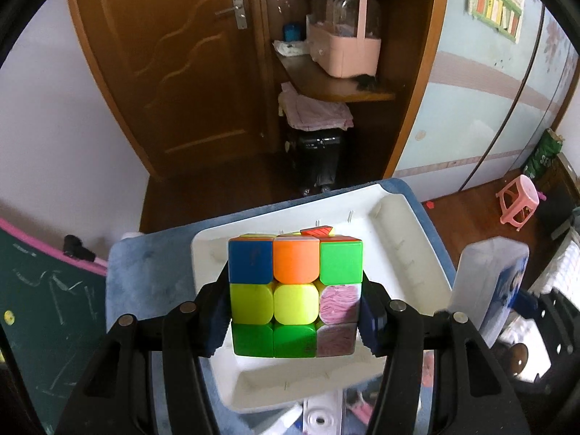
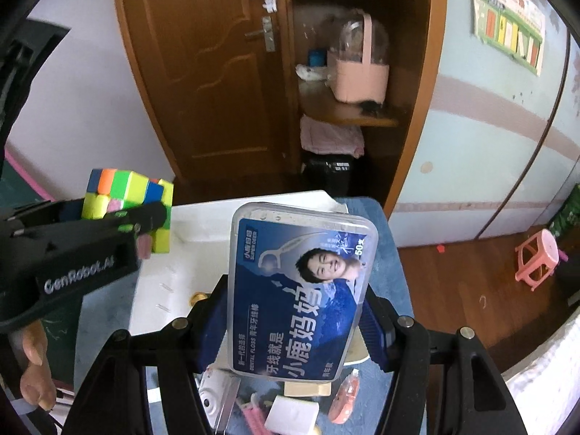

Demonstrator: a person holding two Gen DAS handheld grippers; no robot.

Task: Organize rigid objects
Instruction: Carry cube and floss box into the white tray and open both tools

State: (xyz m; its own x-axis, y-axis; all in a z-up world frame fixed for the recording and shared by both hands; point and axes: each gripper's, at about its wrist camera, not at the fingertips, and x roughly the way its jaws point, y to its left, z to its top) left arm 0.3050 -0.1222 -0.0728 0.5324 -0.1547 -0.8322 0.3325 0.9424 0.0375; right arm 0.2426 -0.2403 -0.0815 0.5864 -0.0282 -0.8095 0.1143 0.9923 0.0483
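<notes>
Item: puzzle cube point(image 1: 295, 295), rigid, light, slick-faced; left gripper point(image 1: 295, 311) was clamped on its opposite side faces above the white tray point(image 1: 406, 253). Item: dental floss box point(image 2: 301, 293), stiff plastic, smooth; right gripper point(image 2: 290, 322) was clamped across its long edges. Only the right view showed small clutter point(image 2: 290, 409) nearer.

I hold a colorful puzzle cube point(image 1: 295, 295) up in the air over the white tray point(image 1: 406, 253). Its squares are all mixed up. My other side holds a clear floss box point(image 2: 301, 293) with a blue label, tipped back.
</notes>
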